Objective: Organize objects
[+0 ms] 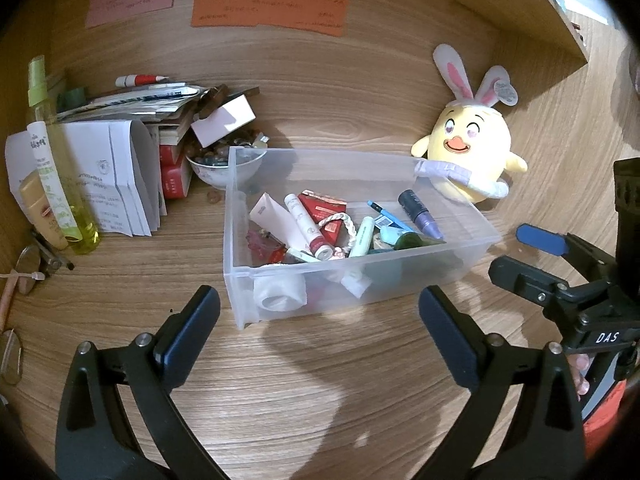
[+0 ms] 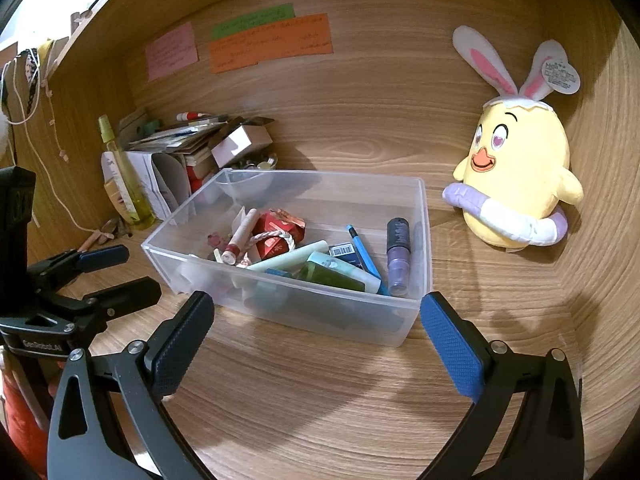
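Both claws hover low over the counter [image 1: 280, 380], just short of the near wall of the bin [image 1: 476, 248], and both are spread wide with nothing between their fingers. The left claw [image 1: 320, 320] points at the bin's near-left corner; its 2 black fingers stand well apart, tips close to the bin but not touching it. The right claw [image 2: 316, 320] sits to its right, aimed at the bin's near-right corner, blue pads facing inward. In the left view the right claw [image 1: 516, 252] shows at the right edge, with a person's fingertips [image 1: 580, 368] on its handle.

The clear bin [image 2: 424, 216] rests on the counter [image 2: 320, 400] and holds a jumble of small things: a white tube [image 1: 276, 220], a red packet [image 1: 324, 208], a blue pen [image 1: 388, 216], a purple bottle [image 2: 398, 260]. A yellow plush [image 2: 520, 184] stands behind the bin's right side. Papers [image 1: 116, 172] and a spray bottle [image 1: 60, 160] crowd the left.
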Action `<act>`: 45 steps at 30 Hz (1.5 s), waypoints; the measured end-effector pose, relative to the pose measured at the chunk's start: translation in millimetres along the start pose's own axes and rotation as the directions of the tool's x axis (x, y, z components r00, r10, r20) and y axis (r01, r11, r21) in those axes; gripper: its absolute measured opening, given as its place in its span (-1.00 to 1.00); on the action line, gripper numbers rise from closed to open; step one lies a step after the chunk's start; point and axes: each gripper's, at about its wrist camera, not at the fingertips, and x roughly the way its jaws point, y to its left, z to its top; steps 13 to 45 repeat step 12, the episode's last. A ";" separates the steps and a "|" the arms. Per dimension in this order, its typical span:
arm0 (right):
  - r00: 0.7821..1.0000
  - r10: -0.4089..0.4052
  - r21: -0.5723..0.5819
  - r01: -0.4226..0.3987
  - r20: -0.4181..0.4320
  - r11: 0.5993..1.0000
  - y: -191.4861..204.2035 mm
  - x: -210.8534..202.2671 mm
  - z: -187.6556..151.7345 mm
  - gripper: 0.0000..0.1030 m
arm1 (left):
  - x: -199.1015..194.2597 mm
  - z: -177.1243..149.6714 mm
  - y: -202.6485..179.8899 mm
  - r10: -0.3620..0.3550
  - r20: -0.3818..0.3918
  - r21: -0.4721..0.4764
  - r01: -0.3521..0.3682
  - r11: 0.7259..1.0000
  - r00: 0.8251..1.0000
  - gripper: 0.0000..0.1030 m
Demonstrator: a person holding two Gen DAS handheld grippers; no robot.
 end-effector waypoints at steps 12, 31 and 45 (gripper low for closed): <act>1.000 0.001 0.001 -0.001 -0.002 1.000 0.7 -0.8 -1.6 1.00 | -8.4 2.4 -3.8 0.011 0.042 0.012 -0.012 1.000 0.999 0.97; 1.000 0.001 0.001 -0.001 -0.002 1.000 0.7 -0.8 -1.6 1.00 | -8.4 2.4 -3.8 0.011 0.042 0.012 -0.012 1.000 0.999 0.97; 1.000 0.001 0.001 -0.001 -0.002 1.000 0.7 -0.8 -1.6 1.00 | -8.4 2.4 -3.8 0.011 0.042 0.012 -0.012 1.000 0.999 0.97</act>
